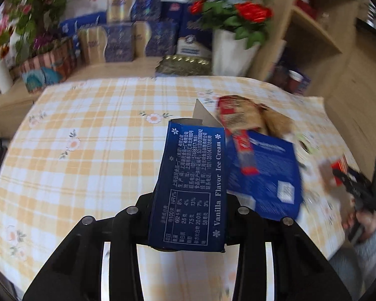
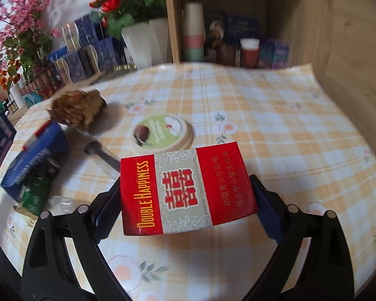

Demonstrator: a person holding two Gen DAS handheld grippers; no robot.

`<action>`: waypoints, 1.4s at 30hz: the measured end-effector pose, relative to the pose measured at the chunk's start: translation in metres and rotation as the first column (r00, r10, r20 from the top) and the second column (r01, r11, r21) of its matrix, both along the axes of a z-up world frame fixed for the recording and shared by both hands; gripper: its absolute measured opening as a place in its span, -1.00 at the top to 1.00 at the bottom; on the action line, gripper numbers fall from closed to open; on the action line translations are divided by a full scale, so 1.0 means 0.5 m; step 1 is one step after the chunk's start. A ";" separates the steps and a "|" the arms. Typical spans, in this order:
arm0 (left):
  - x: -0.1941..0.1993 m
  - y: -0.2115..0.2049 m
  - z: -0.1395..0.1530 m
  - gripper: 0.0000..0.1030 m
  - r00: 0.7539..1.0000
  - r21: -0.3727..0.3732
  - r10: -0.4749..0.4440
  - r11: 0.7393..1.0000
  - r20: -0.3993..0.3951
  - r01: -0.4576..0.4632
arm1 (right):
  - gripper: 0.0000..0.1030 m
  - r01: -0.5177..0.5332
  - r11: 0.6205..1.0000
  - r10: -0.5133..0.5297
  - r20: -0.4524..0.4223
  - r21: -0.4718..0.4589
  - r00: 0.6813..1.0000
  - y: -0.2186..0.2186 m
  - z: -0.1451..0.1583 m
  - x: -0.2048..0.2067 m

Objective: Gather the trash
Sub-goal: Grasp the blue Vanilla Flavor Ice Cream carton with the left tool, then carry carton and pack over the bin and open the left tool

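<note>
My left gripper (image 1: 189,215) is shut on a blue vanilla ice cream carton (image 1: 190,183) and holds it above the checked tablecloth (image 1: 87,150). My right gripper (image 2: 188,195) is shut on a red Double Happiness cigarette pack (image 2: 185,188) above the table; it also shows at the far right of the left wrist view (image 1: 343,173). A trash pile lies on the table: a flat blue box (image 1: 265,175), a red wrapper (image 1: 240,148), a brown crumpled bag (image 2: 77,107), a green packet (image 2: 35,195). A round green-topped lid (image 2: 163,133) and a spoon (image 2: 102,154) lie ahead of the right gripper.
Blue and gold gift boxes (image 1: 122,35) and flower pots (image 1: 230,52) stand behind the table. A wooden shelf (image 2: 238,17) with stacked cups (image 2: 193,32) and a red cup (image 2: 249,50) is at the back right. A clear plastic scrap (image 2: 62,203) lies near the pile.
</note>
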State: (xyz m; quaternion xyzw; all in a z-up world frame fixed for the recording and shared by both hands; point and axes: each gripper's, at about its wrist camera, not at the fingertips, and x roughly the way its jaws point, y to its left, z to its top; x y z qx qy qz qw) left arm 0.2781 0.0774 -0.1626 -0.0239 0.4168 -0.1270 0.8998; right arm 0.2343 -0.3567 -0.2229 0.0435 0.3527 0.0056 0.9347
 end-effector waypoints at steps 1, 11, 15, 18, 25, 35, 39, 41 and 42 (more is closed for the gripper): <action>-0.024 -0.005 0.013 0.30 1.000 0.005 -0.024 1.000 0.012 0.024 | -0.79 -0.007 1.000 0.007 0.008 0.012 1.000 0.005 0.007 -0.011; -0.239 -0.086 0.106 0.29 0.954 0.039 -0.283 0.959 0.102 0.281 | -0.79 -0.122 0.990 0.115 0.084 0.075 0.990 0.118 0.084 -0.228; -0.322 -0.137 0.123 0.29 0.904 0.072 -0.410 0.912 0.124 0.404 | -0.79 -0.160 0.982 0.151 0.089 0.101 0.984 0.154 0.108 -0.303; -0.374 -0.168 0.126 0.29 0.866 0.085 -0.484 0.875 0.128 0.477 | -0.79 -0.188 0.978 0.178 0.104 0.090 0.978 0.173 0.128 -0.355; -0.455 -0.213 0.104 0.29 0.812 0.074 -0.576 0.818 0.098 0.571 | -0.79 -0.188 0.978 0.176 0.127 0.091 0.976 0.172 0.165 -0.432; -0.471 -0.265 -0.063 0.28 0.800 0.055 -0.583 0.802 -0.137 0.594 | -0.79 -0.169 0.974 0.156 0.091 0.151 0.983 0.163 0.142 -0.457; -0.463 -0.281 -0.125 0.28 0.784 0.059 -0.580 0.795 -0.222 0.604 | -0.79 -0.150 0.977 0.143 0.055 0.154 0.988 0.164 0.117 -0.456; -0.455 -0.288 -0.161 0.28 0.775 0.066 -0.572 0.792 -0.268 0.607 | -0.79 -0.130 0.976 0.128 0.019 0.175 0.992 0.162 0.102 -0.453; -0.448 -0.290 -0.182 0.28 0.772 0.062 -0.561 0.796 -0.297 0.602 | -0.79 -0.123 0.975 0.124 0.005 0.184 0.992 0.163 0.096 -0.451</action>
